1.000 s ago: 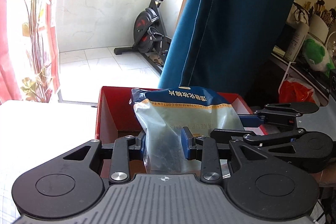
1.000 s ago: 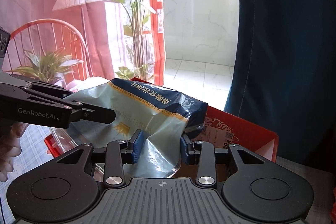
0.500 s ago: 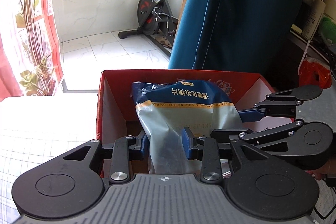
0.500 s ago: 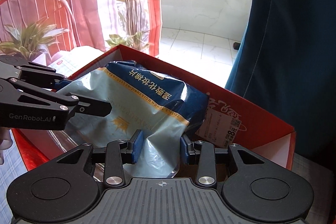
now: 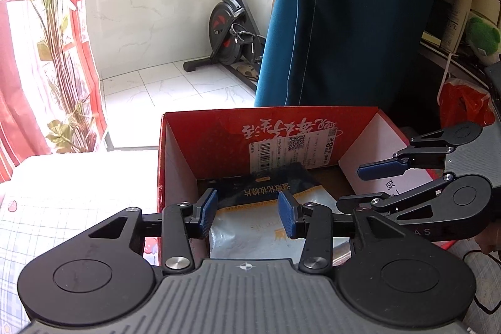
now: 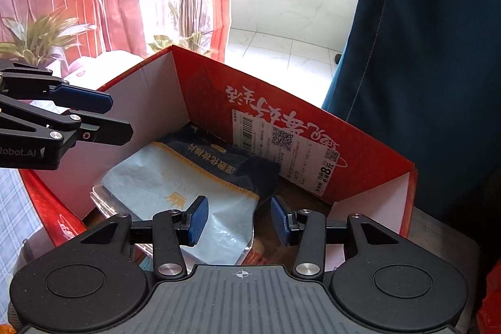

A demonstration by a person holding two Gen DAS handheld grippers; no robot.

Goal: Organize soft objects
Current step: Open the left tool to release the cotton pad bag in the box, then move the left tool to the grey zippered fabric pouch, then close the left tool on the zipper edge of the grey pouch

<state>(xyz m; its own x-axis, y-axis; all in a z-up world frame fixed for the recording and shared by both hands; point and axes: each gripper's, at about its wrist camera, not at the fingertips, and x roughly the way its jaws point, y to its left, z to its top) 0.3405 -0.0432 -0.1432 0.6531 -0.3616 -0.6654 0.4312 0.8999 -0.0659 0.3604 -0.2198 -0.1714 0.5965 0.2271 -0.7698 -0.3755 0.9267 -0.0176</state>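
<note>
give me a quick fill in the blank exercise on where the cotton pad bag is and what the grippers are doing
1. The cotton pad bag lies inside the ____ box.
2. The top band of the bag, with the printed characters, is dark ____.
3. The left gripper and the right gripper both have their jaws ____, pads off the bag.
4. The white label with the barcode is stuck on the box's ____ wall, seen from the grippers.

Missing words: red; blue; open; far
</note>
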